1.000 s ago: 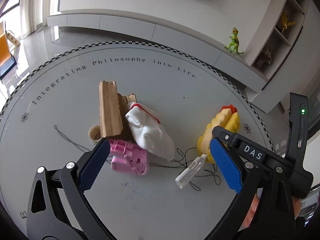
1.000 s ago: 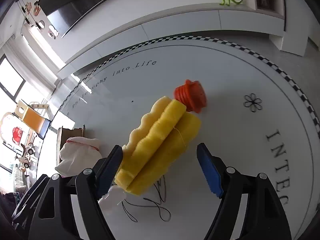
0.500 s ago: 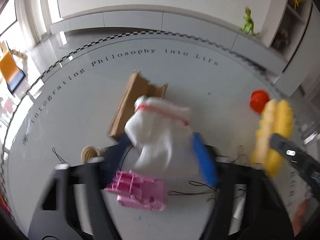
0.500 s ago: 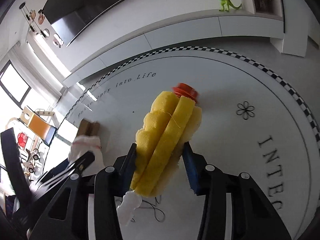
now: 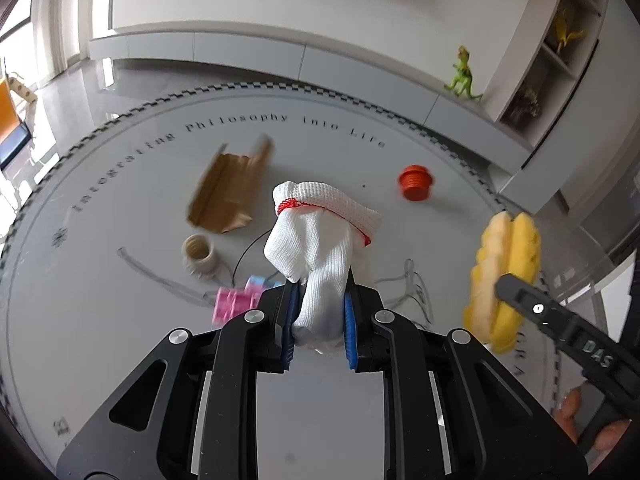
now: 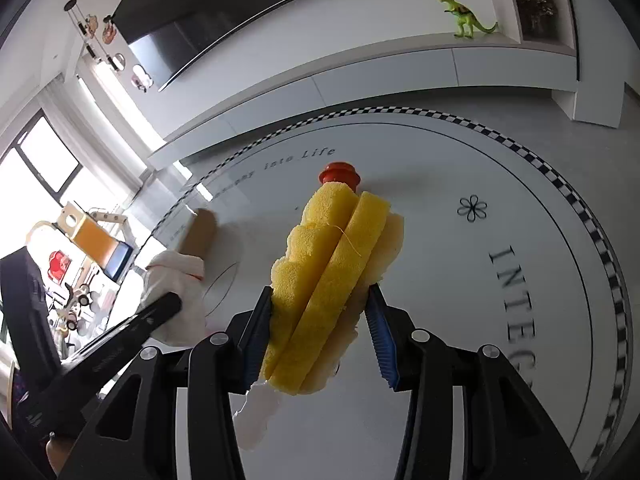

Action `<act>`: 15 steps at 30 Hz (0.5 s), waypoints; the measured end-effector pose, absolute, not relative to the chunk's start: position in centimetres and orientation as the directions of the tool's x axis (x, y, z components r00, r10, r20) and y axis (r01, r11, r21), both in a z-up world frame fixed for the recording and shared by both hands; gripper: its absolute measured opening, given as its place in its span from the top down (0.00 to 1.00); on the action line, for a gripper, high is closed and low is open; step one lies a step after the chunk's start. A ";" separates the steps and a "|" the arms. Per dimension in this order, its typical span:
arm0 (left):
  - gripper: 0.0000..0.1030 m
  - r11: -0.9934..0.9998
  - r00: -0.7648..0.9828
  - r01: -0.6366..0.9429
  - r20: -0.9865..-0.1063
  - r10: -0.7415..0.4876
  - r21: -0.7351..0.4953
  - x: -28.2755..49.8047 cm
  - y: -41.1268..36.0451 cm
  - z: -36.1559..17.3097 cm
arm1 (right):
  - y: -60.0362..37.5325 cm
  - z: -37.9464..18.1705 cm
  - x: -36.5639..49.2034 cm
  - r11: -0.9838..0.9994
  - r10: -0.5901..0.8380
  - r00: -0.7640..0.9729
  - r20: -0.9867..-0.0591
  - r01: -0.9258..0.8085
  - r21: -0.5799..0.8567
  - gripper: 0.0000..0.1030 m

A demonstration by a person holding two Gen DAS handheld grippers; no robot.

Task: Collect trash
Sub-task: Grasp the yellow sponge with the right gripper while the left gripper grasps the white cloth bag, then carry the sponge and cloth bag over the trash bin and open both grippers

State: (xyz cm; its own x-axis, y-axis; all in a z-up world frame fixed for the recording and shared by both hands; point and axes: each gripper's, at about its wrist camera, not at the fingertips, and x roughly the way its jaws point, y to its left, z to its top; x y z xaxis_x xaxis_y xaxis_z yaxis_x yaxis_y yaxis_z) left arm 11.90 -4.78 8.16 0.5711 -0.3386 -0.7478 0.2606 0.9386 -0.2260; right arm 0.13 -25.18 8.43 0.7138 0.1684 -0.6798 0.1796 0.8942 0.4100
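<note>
Left gripper (image 5: 319,322) has just closed on a white knit glove (image 5: 320,236); right gripper (image 6: 320,330) clamps a yellow sponge (image 6: 332,280), both lifted for collecting as trash.

From my left tongs' view, the folded brown cardboard piece (image 5: 230,188) lies on the round grey tabletop (image 5: 120,320) left of the orange ribbed plastic cap (image 5: 415,182), with the small beige thread spool (image 5: 199,254) nearer me.

one glove (image 5: 320,236), one sponge (image 6: 332,280), one cap (image 5: 416,182)

Yellow sponge (image 6: 336,276), red-trimmed white glove (image 5: 320,236)
</note>
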 end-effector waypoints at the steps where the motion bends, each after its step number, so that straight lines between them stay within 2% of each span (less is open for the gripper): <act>1: 0.82 0.937 0.575 0.259 -0.743 -0.344 -0.233 11.1 -4.4 8.5 | -24.6 8.6 0.3 0.895 0.172 0.715 -0.677 0.174 0.411 0.54; 5: 0.82 0.936 0.591 0.241 -0.726 -0.351 -0.255 7.2 -2.6 9.6 | -23.3 9.5 -1.3 0.906 0.198 0.719 -0.667 0.125 0.404 0.54; 15: 0.82 0.961 0.647 0.154 -0.711 -0.275 -0.231 -2.7 2.7 9.3 | -16.1 9.5 -7.6 0.931 0.284 0.676 -0.680 -0.026 0.364 0.53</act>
State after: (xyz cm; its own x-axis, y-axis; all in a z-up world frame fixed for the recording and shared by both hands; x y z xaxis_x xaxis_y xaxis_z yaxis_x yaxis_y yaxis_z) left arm -2.70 2.67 9.29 0.6472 -0.2750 -0.7110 0.1545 0.9606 -0.2310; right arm -7.64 -16.06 9.49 0.6762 0.2844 -0.6796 -0.0261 0.9312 0.3636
